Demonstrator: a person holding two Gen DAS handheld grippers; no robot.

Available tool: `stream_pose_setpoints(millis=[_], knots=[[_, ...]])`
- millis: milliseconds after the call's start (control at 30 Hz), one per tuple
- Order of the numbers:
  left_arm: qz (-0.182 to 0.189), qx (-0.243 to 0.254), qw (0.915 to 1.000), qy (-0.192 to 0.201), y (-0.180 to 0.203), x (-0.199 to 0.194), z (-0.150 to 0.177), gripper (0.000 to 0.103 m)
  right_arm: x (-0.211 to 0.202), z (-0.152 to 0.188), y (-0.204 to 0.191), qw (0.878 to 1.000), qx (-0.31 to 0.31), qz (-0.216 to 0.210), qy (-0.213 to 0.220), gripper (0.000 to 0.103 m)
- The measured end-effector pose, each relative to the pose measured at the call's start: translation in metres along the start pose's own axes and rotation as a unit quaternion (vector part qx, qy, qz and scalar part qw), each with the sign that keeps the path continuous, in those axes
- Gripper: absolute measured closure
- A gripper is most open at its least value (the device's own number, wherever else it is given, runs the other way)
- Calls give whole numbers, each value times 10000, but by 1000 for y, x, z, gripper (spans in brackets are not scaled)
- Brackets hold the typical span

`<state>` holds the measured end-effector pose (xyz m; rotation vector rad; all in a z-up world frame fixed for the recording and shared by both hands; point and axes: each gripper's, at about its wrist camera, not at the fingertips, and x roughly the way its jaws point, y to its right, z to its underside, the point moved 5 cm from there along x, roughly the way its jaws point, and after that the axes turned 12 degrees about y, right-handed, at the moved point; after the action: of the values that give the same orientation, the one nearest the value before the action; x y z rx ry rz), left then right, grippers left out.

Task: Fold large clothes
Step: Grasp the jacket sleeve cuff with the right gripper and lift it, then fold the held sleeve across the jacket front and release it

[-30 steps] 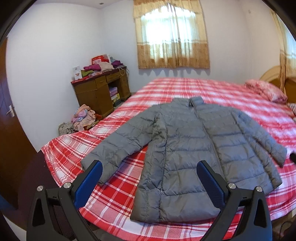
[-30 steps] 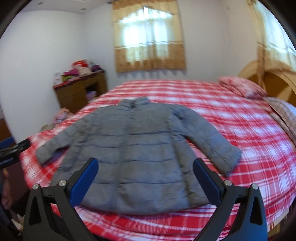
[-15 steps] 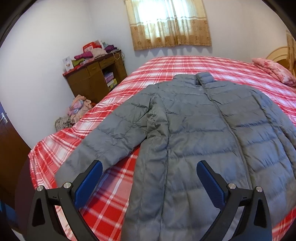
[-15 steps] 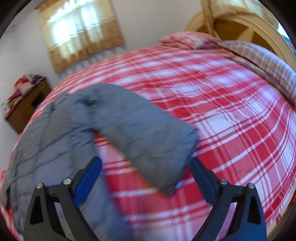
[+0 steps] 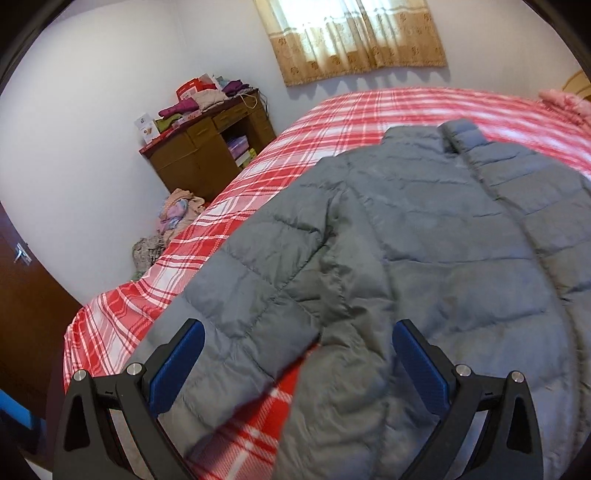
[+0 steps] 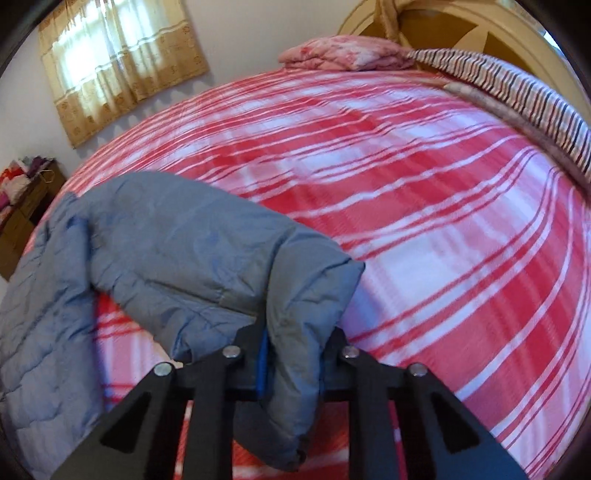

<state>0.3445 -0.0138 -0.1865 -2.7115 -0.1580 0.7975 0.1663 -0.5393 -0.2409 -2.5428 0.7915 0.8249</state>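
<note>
A grey puffer jacket [image 5: 424, 236] lies flat, front up, on a red-and-white plaid bed [image 5: 332, 122]. My left gripper [image 5: 295, 354] is open and hovers just above the jacket's left sleeve [image 5: 255, 306], near the armpit. My right gripper [image 6: 291, 354] is shut on the cuff end of the jacket's right sleeve [image 6: 192, 243], which rises from the bed [image 6: 424, 206] and drapes over the fingers. The jacket's body [image 6: 44, 302] shows at the left of the right wrist view.
A wooden desk [image 5: 207, 151] piled with clothes stands by the left wall, with a clothes heap [image 5: 177, 214] on the floor beside it. A pink pillow [image 6: 343, 55], a striped blanket [image 6: 517, 96] and the wooden headboard [image 6: 480, 33] are at the bed's head.
My right gripper went from open to shut on the right sleeve's cuff. My left gripper moved lower and closer over the left sleeve and stays open.
</note>
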Motion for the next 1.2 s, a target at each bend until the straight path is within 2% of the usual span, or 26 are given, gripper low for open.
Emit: stream_pose_setpoints(millis=[133, 233, 433, 633, 867, 1067, 1133, 1200], knots=[[90, -67, 9998, -165, -3, 14, 3, 1, 1, -19, -4, 9993, -286, 200, 142, 85], [183, -116, 9996, -162, -1, 14, -1, 1, -5, -40, -26, 9975, -551, 210, 399, 85], [311, -101, 9995, 42, 5, 3, -17, 1, -25, -75, -96, 9882, -1136, -169, 1013, 86], [230, -96, 9993, 285, 4, -4, -33, 1, -40, -81, -180, 9719, -1706, -715, 1457, 86], [-14, -258, 9995, 191, -15, 15, -33, 1, -37, -53, -278, 9460, -2467, -1337, 1622, 86], [-161, -306, 9994, 56, -32, 25, -23, 1, -10, -7, -333, 9308, -2971, -1664, 1329, 86], [-255, -286, 9993, 21, -37, 27, -19, 1, -1, 7, -342, 9274, -3104, -1721, 1182, 82], [-359, -307, 9989, -20, -46, 27, -16, 1, 4, 18, -349, 9230, -3249, -1714, 1147, 73]])
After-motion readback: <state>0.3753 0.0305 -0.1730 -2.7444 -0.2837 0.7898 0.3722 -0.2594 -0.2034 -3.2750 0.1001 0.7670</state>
